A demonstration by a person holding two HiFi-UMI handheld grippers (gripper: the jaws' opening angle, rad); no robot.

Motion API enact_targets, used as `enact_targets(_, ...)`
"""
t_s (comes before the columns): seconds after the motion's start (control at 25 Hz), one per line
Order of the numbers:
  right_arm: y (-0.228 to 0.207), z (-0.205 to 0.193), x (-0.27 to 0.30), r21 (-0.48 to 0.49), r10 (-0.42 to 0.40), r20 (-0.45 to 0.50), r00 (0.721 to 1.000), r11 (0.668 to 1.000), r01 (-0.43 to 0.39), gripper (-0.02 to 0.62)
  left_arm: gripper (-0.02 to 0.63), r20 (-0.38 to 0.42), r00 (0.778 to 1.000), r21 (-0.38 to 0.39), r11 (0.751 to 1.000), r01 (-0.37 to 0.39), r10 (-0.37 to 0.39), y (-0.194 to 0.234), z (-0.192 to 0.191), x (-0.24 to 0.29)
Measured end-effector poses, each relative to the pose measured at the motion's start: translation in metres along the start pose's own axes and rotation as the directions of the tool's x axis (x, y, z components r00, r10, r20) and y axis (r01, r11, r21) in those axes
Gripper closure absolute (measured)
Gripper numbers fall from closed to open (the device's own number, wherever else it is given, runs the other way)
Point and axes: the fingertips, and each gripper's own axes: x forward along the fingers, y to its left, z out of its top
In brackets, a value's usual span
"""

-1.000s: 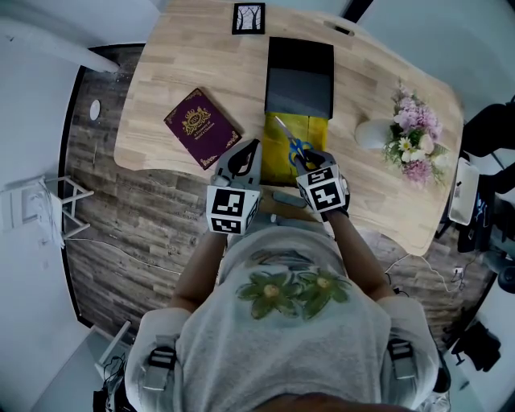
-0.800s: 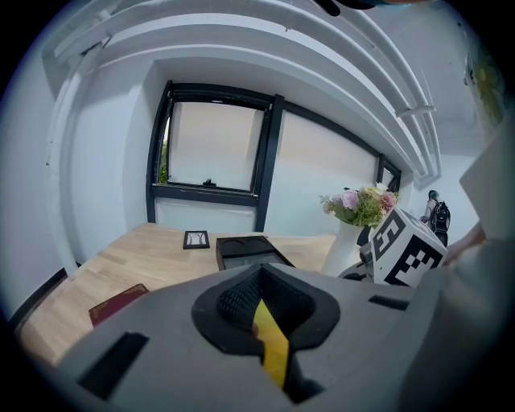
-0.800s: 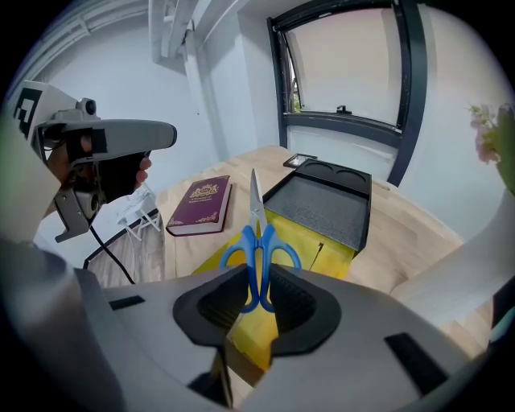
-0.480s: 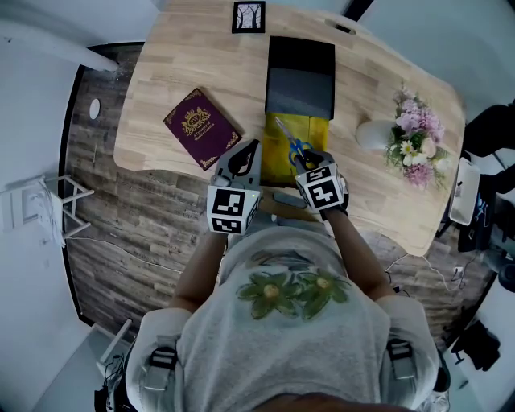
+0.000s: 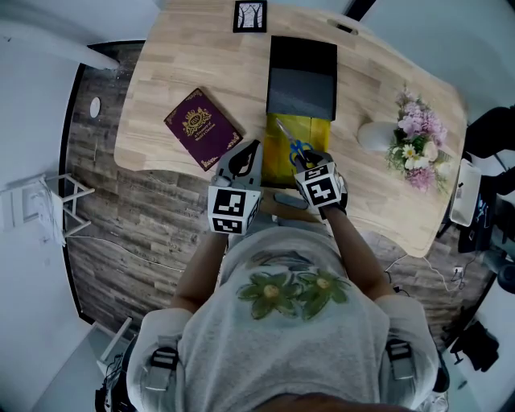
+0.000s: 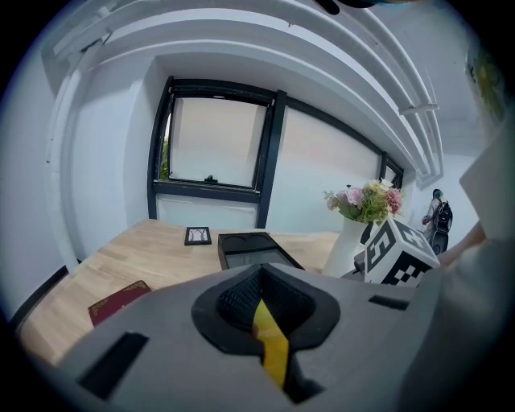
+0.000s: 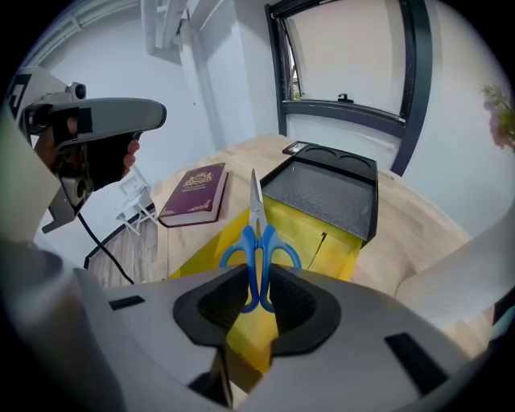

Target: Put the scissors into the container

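Note:
Blue-handled scissors [image 5: 293, 145] hang over a yellow pad [image 5: 283, 157] near the table's front edge, blades pointing toward the black container [image 5: 301, 76]. My right gripper [image 5: 306, 163] is shut on the handles. In the right gripper view the scissors [image 7: 258, 245] stand upright between the pads of the right gripper [image 7: 259, 299], with the blade tips short of the container [image 7: 326, 197]. My left gripper [image 5: 250, 150] sits just left of the pad, shut and holding nothing. In its own view the left gripper [image 6: 264, 315] shows only a thin slit.
A maroon book [image 5: 201, 127] lies left of the pad. A small picture frame [image 5: 249, 18] stands at the table's far edge. A white vase of flowers [image 5: 414, 137] is at the right. The wooden table [image 5: 169, 64] ends just in front of both grippers.

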Motion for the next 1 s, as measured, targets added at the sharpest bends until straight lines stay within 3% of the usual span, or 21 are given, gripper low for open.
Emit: enact_targets(1.0, -0.004, -0.007, 0.028, 0.012, 0.008, -0.066, 0.998, 1.000, -0.007, 0.515, 0.599, -0.021, 1.000, -0.010, 1.000, 0.004, -0.004, 0.005, -0.005, 0.011)
